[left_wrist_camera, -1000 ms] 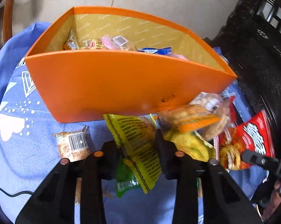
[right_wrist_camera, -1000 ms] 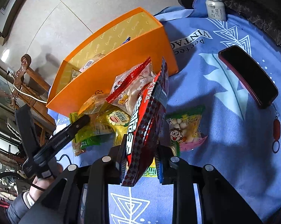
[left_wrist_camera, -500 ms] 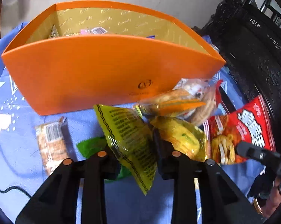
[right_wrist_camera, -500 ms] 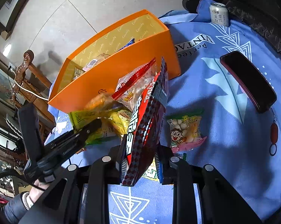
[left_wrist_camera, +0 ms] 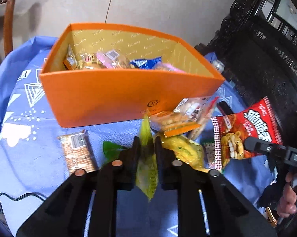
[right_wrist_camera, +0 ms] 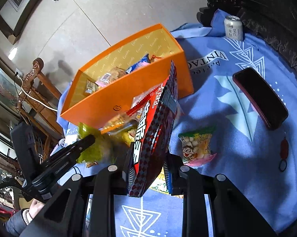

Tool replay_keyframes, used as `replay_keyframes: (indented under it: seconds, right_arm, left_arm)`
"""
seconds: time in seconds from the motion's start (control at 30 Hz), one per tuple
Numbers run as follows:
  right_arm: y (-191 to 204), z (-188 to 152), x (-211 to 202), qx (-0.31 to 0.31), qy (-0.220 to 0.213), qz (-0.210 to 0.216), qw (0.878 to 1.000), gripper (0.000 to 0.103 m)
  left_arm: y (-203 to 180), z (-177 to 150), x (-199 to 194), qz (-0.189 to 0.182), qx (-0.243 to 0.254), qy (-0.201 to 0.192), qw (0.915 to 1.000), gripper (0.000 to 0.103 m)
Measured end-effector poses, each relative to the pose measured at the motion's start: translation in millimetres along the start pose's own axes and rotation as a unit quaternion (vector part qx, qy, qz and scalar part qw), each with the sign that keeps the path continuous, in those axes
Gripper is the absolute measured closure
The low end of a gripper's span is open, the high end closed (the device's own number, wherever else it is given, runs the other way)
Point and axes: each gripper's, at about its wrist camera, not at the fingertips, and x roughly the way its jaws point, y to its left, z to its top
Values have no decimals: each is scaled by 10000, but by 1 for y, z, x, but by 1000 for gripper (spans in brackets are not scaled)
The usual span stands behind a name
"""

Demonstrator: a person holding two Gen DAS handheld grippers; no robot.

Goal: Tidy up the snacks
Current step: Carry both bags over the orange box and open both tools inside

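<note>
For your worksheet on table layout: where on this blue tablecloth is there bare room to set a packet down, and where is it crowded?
Bare cloth lies between the white-ball snack packet and the dark red case, and again left of the brown biscuit bar. It is crowded in front of the orange box, where packets pile up.

Matt orange cardboard box (left_wrist_camera: 116, 92), glossy plastic snack wrappers (left_wrist_camera: 245, 130), printed blue cloth (right_wrist_camera: 237, 138), carved dark wood (left_wrist_camera: 266, 45)

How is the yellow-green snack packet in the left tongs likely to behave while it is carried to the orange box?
Probably floppy: the yellow-green snack packet is thin film, pinched edge-on in the left tongs, with its lower corner hanging loose below them. It looks light for its size. The glossy film may slip, so it should clear the orange box wall with a margin.
</note>
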Motion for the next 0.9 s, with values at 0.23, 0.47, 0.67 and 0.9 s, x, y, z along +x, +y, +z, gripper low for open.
replay_keyframes:
  seconds: [0.23,0.47,0.67,0.9]
  right_arm:
    - [7,-3,0,-55,34,38,10000,77]
    - [7,-5,-4,-87,26,27,10000,77]
    - [-1,-3,-3,10,26,-54,10000,77]
    - [6,-1,-8,-83,-57,36,9999,77]
  left_arm:
    - [-2,-4,5,-224,-32,127,9997,92]
    - [3,-17,46,60,-133,844,9963,68]
    - [8,-22,33,185,-30,653,9977,79]
    - [11,-17,-13,-38,-16,242,9997,79]
